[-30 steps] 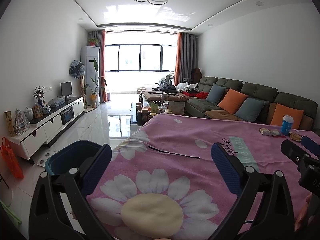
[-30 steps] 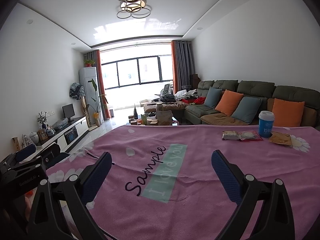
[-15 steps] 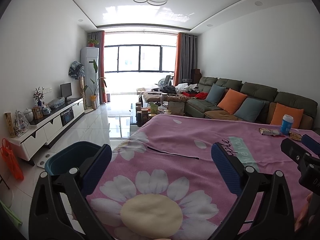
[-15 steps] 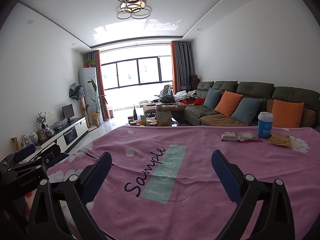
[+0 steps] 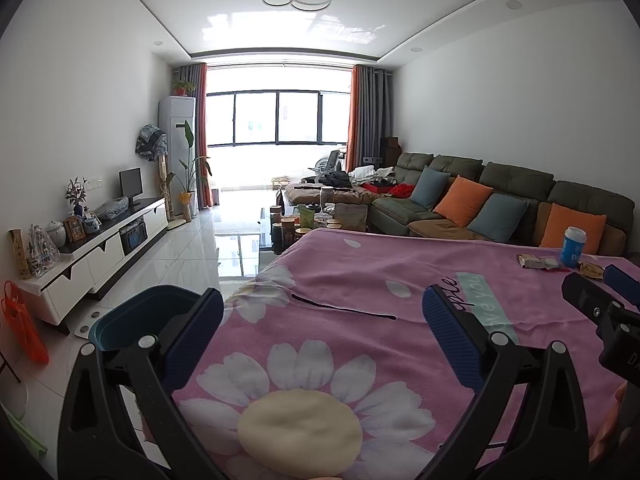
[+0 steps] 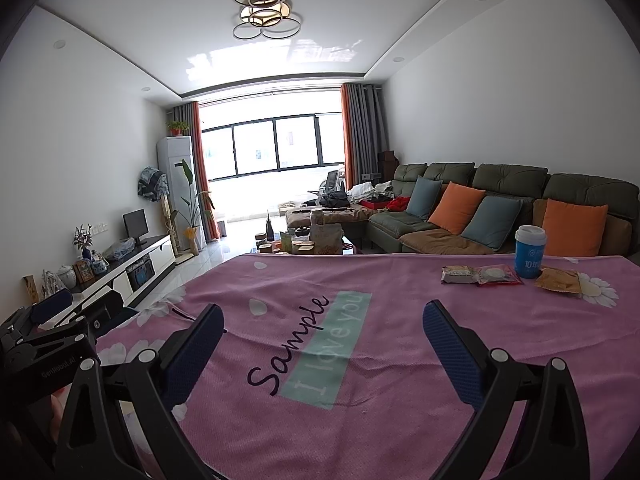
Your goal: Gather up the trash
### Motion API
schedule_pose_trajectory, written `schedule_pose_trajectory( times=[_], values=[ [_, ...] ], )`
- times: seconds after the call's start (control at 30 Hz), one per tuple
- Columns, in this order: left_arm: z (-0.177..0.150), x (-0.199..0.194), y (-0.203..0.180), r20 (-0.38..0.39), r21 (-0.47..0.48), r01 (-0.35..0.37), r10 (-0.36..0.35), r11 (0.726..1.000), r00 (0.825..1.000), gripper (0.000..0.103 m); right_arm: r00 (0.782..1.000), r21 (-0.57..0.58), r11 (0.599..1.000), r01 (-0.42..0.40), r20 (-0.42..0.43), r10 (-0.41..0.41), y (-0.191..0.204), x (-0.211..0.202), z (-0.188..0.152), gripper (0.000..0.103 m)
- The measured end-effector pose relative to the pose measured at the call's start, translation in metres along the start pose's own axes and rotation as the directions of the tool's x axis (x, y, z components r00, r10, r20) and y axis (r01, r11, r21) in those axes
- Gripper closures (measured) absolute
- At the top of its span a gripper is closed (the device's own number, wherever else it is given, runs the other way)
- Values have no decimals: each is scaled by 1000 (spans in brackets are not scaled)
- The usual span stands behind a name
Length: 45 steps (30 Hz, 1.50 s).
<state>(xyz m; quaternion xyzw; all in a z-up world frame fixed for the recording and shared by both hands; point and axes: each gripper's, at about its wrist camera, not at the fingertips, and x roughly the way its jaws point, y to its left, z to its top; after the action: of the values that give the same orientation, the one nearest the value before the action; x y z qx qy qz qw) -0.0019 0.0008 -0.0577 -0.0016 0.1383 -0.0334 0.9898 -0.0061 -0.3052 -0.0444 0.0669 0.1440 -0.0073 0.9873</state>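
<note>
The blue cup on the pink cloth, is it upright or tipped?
Upright: the blue cup stands on its base, white lid on top.

Blue cup upright — three flat wrappers beside it.

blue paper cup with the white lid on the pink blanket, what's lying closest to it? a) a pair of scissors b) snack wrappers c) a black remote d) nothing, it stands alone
b: in the right wrist view the blue paper cup with the white lid stands upright on the pink flowered blanket with flat snack wrappers lying on both sides of it; no remote or scissors show there.
</note>
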Motion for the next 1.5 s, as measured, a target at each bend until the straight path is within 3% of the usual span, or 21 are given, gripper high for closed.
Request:
schedule_pose_trajectory(
  times=[1.33, 1.4, 1.5],
  values=[
    [-2, 6, -1, -8, 28, 15, -15, 1000, 1000, 5, 1000, 10, 1000, 8, -12, -8, -2, 3, -2, 7],
    [-2, 7, -4, -20, 40, 23, -22, 999, 1000, 5, 1000, 10, 1000, 9, -16, -9, -3, 3, -3, 7],
    [-3, 19, -9, -97, 57, 50, -44, 997, 994, 5, 999, 16, 1000, 17, -31, -17, -7, 6, -2, 7]
  ],
)
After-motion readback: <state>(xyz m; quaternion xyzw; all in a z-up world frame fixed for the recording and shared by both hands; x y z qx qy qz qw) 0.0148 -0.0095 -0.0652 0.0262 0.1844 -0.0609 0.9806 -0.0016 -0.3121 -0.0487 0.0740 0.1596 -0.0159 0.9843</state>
